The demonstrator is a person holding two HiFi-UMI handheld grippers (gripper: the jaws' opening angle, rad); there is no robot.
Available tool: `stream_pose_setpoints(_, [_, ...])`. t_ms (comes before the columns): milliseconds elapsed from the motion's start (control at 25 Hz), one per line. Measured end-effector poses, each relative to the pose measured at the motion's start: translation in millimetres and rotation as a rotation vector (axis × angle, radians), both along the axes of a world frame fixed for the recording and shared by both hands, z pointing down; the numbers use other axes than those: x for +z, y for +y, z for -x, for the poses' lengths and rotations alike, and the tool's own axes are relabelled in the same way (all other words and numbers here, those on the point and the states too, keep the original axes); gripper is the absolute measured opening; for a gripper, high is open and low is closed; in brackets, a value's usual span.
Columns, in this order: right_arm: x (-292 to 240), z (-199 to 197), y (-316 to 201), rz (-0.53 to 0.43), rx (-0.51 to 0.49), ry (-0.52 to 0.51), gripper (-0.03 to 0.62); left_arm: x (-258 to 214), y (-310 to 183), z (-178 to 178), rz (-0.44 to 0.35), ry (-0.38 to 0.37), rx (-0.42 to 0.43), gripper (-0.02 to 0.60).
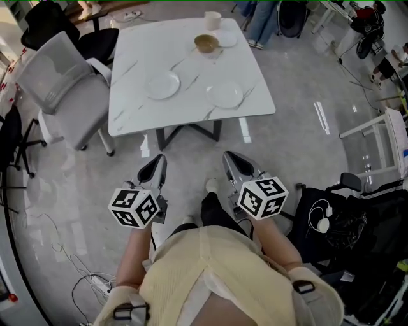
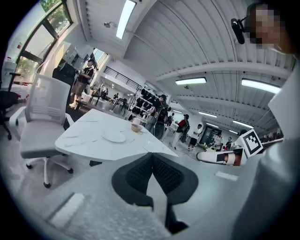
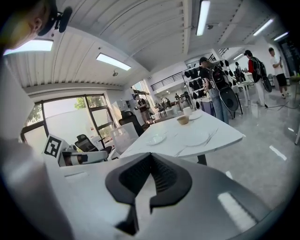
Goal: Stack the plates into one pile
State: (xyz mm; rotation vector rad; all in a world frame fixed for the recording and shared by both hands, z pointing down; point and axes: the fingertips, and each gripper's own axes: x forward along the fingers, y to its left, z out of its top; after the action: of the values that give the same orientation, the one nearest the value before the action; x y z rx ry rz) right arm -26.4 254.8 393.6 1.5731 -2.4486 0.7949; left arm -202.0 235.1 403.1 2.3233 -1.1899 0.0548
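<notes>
Two white plates lie on the white marble table (image 1: pixel 134 108): one left of centre (image 1: pixel 163 85) and one to its right (image 1: pixel 225 95). A third white plate (image 1: pixel 225 39) sits at the far edge beside a tan bowl (image 1: pixel 206 43) and a white cup (image 1: pixel 212 20). My left gripper (image 1: pixel 153 169) and right gripper (image 1: pixel 233 163) hover over the floor short of the table's near edge, both shut and empty. The left gripper view shows the left plate (image 2: pixel 114 136) and the bowl (image 2: pixel 136 127). In the right gripper view appear both near plates (image 3: pixel 155 138) (image 3: pixel 197 139) and the bowl (image 3: pixel 183 120).
A grey mesh office chair (image 1: pixel 60 89) stands at the table's left side. A black bag with a headset (image 1: pixel 335 219) lies on the floor to my right, and cables (image 1: pixel 83 274) trail on the floor at lower left. People stand beyond the table's far edge (image 1: pixel 264 22).
</notes>
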Motion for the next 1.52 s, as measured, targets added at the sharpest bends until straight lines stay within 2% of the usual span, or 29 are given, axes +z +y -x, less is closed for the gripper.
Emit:
stream_pose_setpoints(240, [9,-21,-51,0.019,-0.047,0.011,0.002,7,-49,-18,0.034,-0.006,-0.066,0.006])
stream_pose_setpoints(280, [11,-25,-60,0.023,-0.055,0.016,0.002,8,-56,-21,0.045,0.001,-0.076,0.048])
stream_pose_setpoints(560, [18,-35,-110,0.033,-0.128,0.031,0.002,11,-100,-28,0.09,0.046,-0.165,0.084])
stream_pose_setpoints(760, [23,-40,-139,0.033,-0.191,0.047,0.002,15,-129,-34,0.112,0.085,-0.226,0.127])
stream_pose_setpoints(920, [28,-43,-159,0.037,-0.245,0.05,0.002,21,-150,-39,0.129,0.086,-0.274,0.173])
stream_pose_setpoints(1120, [34,-45,-182,0.032,-0.302,0.065,0.002,27,-170,-36,0.148,0.107,-0.371,0.207])
stream_pose_setpoints(1360, [39,-38,-200,0.045,-0.337,0.049,0.002,33,-179,-18,0.185,0.093,-0.431,0.209])
stream_pose_setpoints(1520, [40,-27,-207,0.051,-0.348,0.039,0.002,41,-190,3,0.234,0.137,-0.46,0.209])
